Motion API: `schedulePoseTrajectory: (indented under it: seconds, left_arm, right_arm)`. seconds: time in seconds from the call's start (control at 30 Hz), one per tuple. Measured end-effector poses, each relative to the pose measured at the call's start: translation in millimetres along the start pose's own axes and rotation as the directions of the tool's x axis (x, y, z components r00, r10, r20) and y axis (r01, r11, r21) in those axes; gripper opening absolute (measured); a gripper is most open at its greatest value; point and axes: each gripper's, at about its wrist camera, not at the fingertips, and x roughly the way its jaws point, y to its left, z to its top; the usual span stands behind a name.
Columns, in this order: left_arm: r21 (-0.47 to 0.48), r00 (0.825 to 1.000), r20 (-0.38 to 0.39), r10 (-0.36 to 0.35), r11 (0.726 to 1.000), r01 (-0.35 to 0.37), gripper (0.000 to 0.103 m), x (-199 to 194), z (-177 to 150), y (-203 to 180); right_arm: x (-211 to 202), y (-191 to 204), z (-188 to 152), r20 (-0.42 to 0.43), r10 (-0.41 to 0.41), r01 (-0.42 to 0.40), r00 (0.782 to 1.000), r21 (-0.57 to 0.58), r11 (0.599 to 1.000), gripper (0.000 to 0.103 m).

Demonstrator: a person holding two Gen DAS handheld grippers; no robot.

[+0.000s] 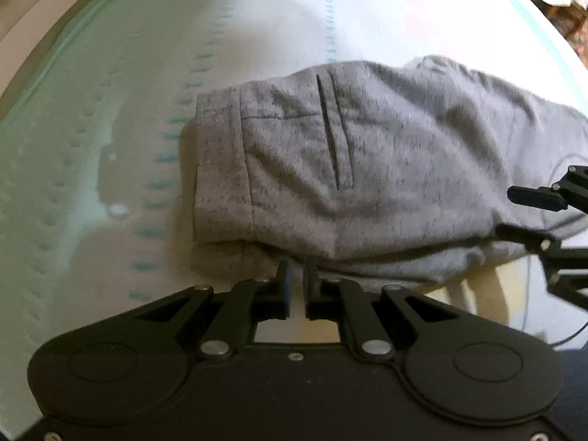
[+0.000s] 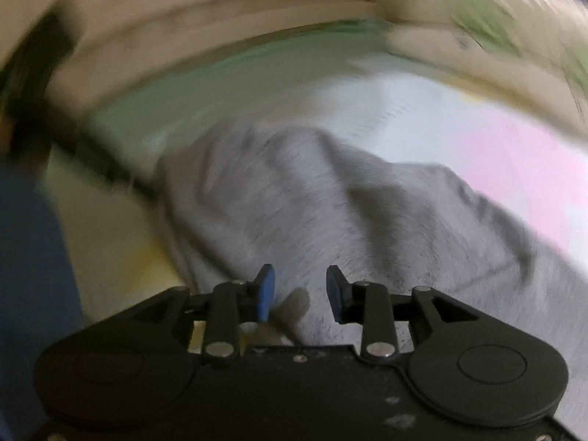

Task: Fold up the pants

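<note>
- Garment position: the grey pants [image 1: 352, 161] lie on a pale mat with a dashed teal line [image 1: 110, 117], in a compact bundle near the mat's nearer edge
- Fold status: in the left wrist view an upper layer carrying the waistband and a slit pocket [image 1: 330, 128] rests on a lower layer, whose edge shows just beneath it; at least one fold is judged complete
- Left gripper [image 1: 297, 268]: jaws narrow with a thin gap, tips at the near edge of the bundle; no cloth can be seen between the pads, though the tips themselves meet the fabric edge and a pinch there cannot be ruled out
- Right gripper [image 2: 300, 286]: jaws stand apart with nothing pinched between the blue pads [image 2: 266, 294]; it hangs over the right end of the garment, and grey fabric lies below the gap, not gripped
- Right wrist view is heavily motion-blurred; surface detail of the cloth there cannot be read
- Remaining work, as judged: the right portion is rumpled and wider than the left, with raised creases; it probably needs smoothing or one more fold for a squared result
- Risk: the loose upper layer may slide during any further pull
</note>
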Motion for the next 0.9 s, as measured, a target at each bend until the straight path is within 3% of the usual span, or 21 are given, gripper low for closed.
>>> schedulePoseTrajectory:
  seconds: [0.13,0.23,0.27,0.37,0.43,0.57,0.67,0.73,0.8,0.83,0.9]
  left_arm:
    - [-0.017,1.0,-0.008,-0.006,1.0,0.005,0.013,5,2,2]
    - [-0.019,1.0,-0.004,-0.003,1.0,0.003,0.013,3,2,3]
    - [-0.016,1.0,-0.004,0.002,1.0,-0.002,0.013,3,3,2]
    - [-0.004,1.0,0.006,0.013,1.0,-0.013,0.014,-3,4,2]
    - [-0.002,1.0,0.022,0.022,1.0,-0.022,0.014,-10,7,3]
    - [-0.019,0.997,0.071,0.01,1.0,-0.008,0.016,-18,23,0]
    - [-0.023,0.993,0.113,0.019,1.0,-0.017,0.027,-14,40,-9]
    - [-0.01,0.989,0.148,-0.013,1.0,0.015,0.028,-9,54,-17]
    - [0.024,0.984,0.169,-0.056,0.998,0.052,0.041,1,65,-25]
    - [0.041,0.987,0.152,-0.049,0.998,0.043,0.043,11,67,-29]
    - [0.06,1.0,-0.003,-0.006,0.998,0.007,0.041,47,65,-33]
  right_arm:
    - [23,26,-12,-0.038,-0.027,0.018,0.999,-0.227,0.974,0.033]
    - [39,33,-19,-0.021,-0.122,0.109,0.992,-0.32,0.941,0.027]
    - [43,29,-18,-0.02,-0.134,0.122,0.991,-0.303,0.945,0.006]
    - [45,9,-10,-0.057,-0.058,0.049,0.997,-0.149,0.988,0.003]
    - [36,1,-8,-0.055,0.008,-0.014,0.998,-0.105,0.994,0.004]
    - [20,11,-14,-0.095,0.111,-0.13,0.989,-0.216,0.968,0.004]
    - [38,11,-23,-0.156,0.104,-0.141,0.982,-0.251,0.958,0.004]
    - [41,8,-23,-0.145,0.102,-0.134,0.984,-0.236,0.962,0.005]
    - [32,11,-24,-0.144,0.1,-0.13,0.984,-0.219,0.967,0.005]
    - [31,10,-25,-0.141,0.102,-0.131,0.985,-0.214,0.968,0.006]
    - [26,6,-22,-0.139,0.104,-0.129,0.985,-0.186,0.974,0.01]
